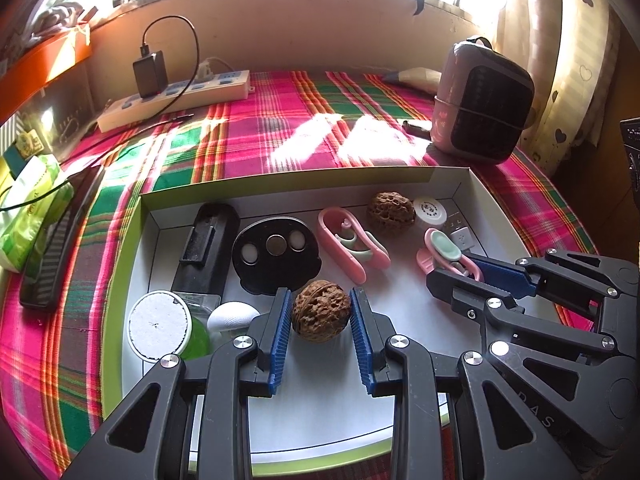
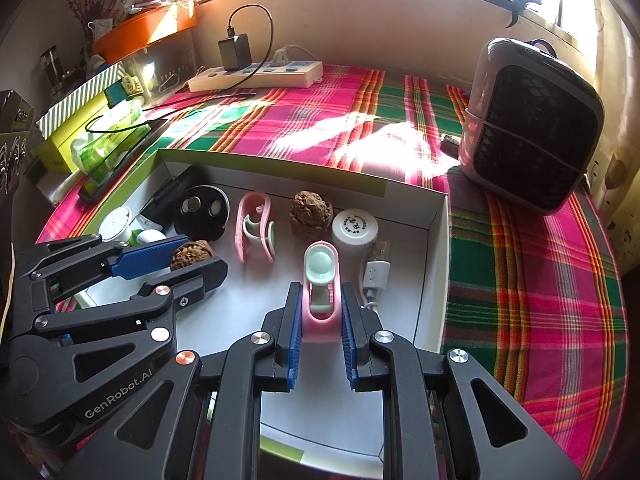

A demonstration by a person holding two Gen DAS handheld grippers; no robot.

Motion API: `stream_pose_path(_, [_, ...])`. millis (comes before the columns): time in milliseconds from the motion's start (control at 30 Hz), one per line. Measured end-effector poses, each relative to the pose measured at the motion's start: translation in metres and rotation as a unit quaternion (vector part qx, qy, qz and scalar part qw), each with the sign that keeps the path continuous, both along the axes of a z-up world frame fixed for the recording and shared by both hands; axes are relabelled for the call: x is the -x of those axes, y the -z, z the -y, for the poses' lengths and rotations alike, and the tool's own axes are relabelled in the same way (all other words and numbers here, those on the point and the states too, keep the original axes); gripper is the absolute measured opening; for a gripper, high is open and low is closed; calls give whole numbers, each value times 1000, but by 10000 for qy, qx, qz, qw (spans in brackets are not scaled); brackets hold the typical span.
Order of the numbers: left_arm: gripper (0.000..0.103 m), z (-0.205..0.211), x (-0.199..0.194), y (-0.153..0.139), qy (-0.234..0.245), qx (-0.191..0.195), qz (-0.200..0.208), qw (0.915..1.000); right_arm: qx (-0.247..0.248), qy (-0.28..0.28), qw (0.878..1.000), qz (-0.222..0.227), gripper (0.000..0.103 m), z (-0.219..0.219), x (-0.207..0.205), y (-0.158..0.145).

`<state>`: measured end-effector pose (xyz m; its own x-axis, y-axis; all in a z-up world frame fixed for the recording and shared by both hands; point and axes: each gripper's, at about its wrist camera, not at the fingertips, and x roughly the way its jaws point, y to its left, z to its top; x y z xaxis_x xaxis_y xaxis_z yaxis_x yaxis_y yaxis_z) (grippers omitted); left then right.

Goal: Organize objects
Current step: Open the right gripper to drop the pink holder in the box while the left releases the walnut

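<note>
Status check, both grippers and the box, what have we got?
Left gripper shut on walnut. Right gripper shut on pink clip. Both inside box. Second walnut beyond, nothing blocking.

- Surface: table under a plaid cloth (image 1: 248, 148) in pink, green and orange; sunlit patches across the middle.
- Shallow box (image 1: 288, 184), white inside with green rim, lies on the cloth at the near side (small items inside).
- White power strip (image 1: 176, 98) at the far left, black charger plugged in, cable trailing.
- Pink heater-like unit (image 1: 482, 100) with dark grille, far right, standing upright.
- Green tissue pack (image 1: 32, 208) at the left edge; a dark flat object (image 1: 56, 248) just beside it.
</note>
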<state>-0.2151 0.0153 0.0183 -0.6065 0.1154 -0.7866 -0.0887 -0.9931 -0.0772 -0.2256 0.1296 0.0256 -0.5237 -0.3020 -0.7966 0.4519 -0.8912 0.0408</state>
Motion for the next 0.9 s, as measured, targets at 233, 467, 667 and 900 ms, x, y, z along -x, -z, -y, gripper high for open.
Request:
stream_pose_path(233, [27, -1, 0, 0, -11, 23, 5, 10000, -6, -3, 10000, -13, 19, 0, -1, 0])
stream_pose_path(467, [28, -1, 0, 0, -15, 31, 8, 10000, -1, -13, 10000, -7, 19, -1, -1, 1])
stream_pose_path(667, [32, 0, -3, 0, -34, 63, -25, 10000, 7, -2, 10000, -1, 19, -2, -3, 1])
stream_pose_path(900, [33, 3, -8, -3, -86, 81, -42, 9999, 52, 76, 10000, -13, 30, -4, -7, -1])
